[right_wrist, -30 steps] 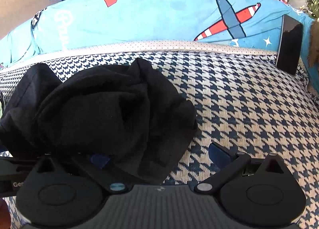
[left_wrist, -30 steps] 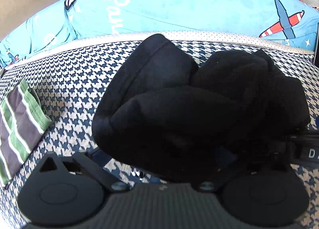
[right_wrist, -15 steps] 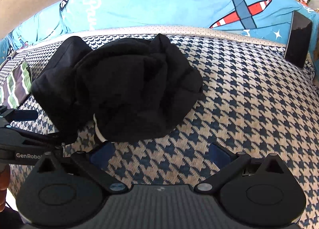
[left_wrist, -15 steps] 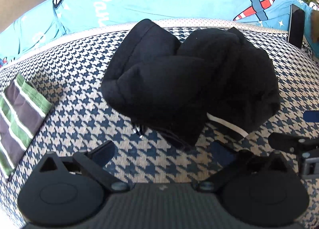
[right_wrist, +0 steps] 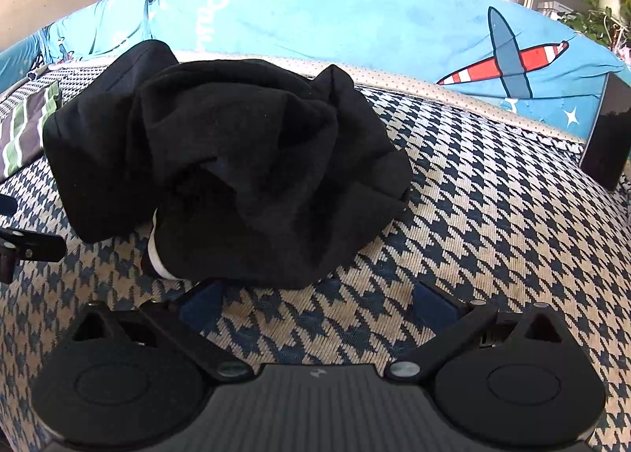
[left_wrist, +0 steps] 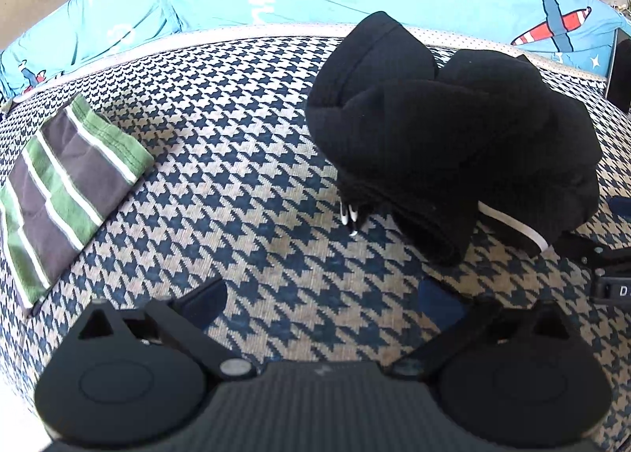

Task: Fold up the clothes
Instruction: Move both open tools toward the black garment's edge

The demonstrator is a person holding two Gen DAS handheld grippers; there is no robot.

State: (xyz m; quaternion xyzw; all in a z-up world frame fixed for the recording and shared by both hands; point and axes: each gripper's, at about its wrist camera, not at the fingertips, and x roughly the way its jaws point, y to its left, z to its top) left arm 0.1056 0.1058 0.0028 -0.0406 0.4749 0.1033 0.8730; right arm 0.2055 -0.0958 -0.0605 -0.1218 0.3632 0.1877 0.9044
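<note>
A crumpled black hooded garment (left_wrist: 445, 144) with white drawstrings lies in a heap on the houndstooth cover (left_wrist: 252, 184). My left gripper (left_wrist: 321, 298) is open and holds nothing; it sits in front of the heap and to its left, apart from it. In the right wrist view the same black garment (right_wrist: 236, 168) fills the left centre. My right gripper (right_wrist: 317, 300) is open just before its near hem. Its left fingertip (right_wrist: 201, 302) is at the cloth's edge, and I cannot tell whether it touches. A white band shows at that hem.
A folded green-and-grey striped garment (left_wrist: 67, 184) lies at the far left of the cover. A blue airplane-print cushion (right_wrist: 355, 26) runs along the back. A dark flat slab (right_wrist: 607, 136) leans at the right rear. Bare houndstooth cover (right_wrist: 493, 215) stretches right of the heap.
The black garment lay over both grippers' fingers a second ago; now it rests free on the cover. Both grippers have drawn back from it, and the left has shifted leftward.
</note>
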